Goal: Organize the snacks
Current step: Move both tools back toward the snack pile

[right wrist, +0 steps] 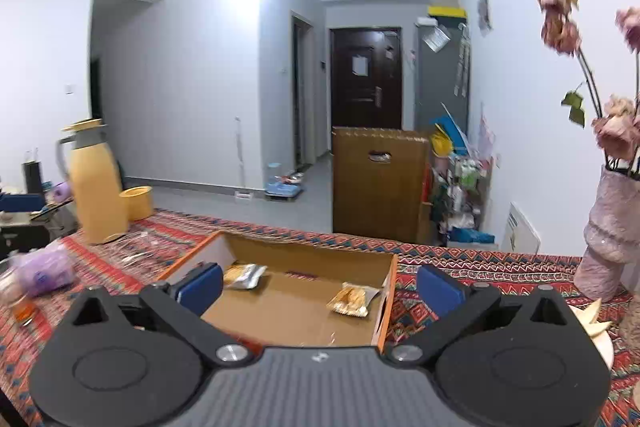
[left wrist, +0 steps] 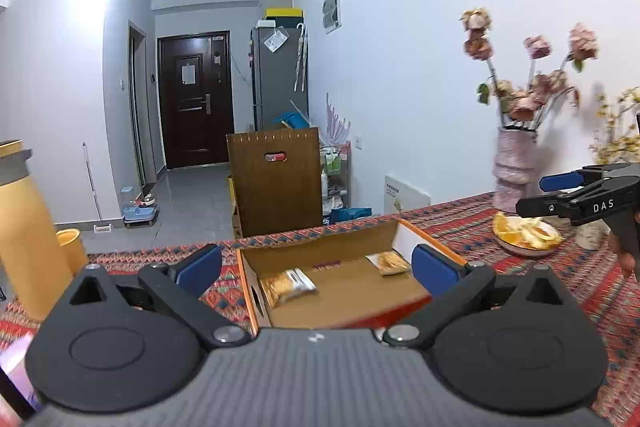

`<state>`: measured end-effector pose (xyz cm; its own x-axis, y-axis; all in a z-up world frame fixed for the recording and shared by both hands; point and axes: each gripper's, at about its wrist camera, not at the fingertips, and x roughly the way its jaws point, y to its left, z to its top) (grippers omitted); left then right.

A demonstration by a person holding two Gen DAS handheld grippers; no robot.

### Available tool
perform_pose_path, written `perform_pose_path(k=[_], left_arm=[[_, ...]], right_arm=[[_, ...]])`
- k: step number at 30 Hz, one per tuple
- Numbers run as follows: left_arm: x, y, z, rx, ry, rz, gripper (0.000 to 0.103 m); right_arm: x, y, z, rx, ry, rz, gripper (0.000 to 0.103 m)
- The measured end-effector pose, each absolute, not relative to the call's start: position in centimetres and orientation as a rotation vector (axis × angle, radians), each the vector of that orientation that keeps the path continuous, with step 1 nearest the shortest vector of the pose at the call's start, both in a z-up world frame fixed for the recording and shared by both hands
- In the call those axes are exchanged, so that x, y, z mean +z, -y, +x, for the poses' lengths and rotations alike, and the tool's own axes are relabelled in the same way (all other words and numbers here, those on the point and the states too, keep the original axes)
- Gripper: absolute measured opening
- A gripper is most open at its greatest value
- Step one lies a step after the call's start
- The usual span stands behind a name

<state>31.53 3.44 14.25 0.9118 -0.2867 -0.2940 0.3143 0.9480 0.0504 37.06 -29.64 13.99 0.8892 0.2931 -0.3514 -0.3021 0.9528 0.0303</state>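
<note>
While two snack packets [left wrist: 289, 286] [left wrist: 388, 262] are lying apart in the one cardboard box [left wrist: 320, 251], you are holding both tools behind it. Your left gripper [left wrist: 316, 267] and right gripper [right wrist: 320, 283] are gaping fully, gripping and touching nothing.

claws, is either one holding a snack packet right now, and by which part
Nothing is held. Left claw and right claw both stand open and empty; two snack packets lie in the cardboard box.

Matt cardboard box [right wrist: 304, 311] holds glossy foil snack packets [right wrist: 352, 301] on woven tablecloth [right wrist: 500, 267].
</note>
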Motion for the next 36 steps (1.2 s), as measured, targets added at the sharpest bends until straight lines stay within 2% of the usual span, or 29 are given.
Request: perform_pose_path(k=[9,19,31,36], left_arm=[[10.9,-4.5,19.7,-0.174,-0.205,0.082,0.103],[6.1,-5.6,11.1,-0.135,-0.257,0.002,0.103],[0.4,-3.4,9.8,-0.158,-0.439,0.025,0.103],[-0.5,-2.5,11.4,-0.172,-0.487,0.029,0.103]], right_arm=[[12.5,31.1,24.2,0.289,-0.242,0.016,0.103],[6.6,30.6,14.1,0.18,-0.169,0.041,0.103],[-1.0,28.0,10.6,0.14,-0.322,0.026,0.103],[-1.5,28.0,11.6,0.146,-0.356,0.033,0.103]])
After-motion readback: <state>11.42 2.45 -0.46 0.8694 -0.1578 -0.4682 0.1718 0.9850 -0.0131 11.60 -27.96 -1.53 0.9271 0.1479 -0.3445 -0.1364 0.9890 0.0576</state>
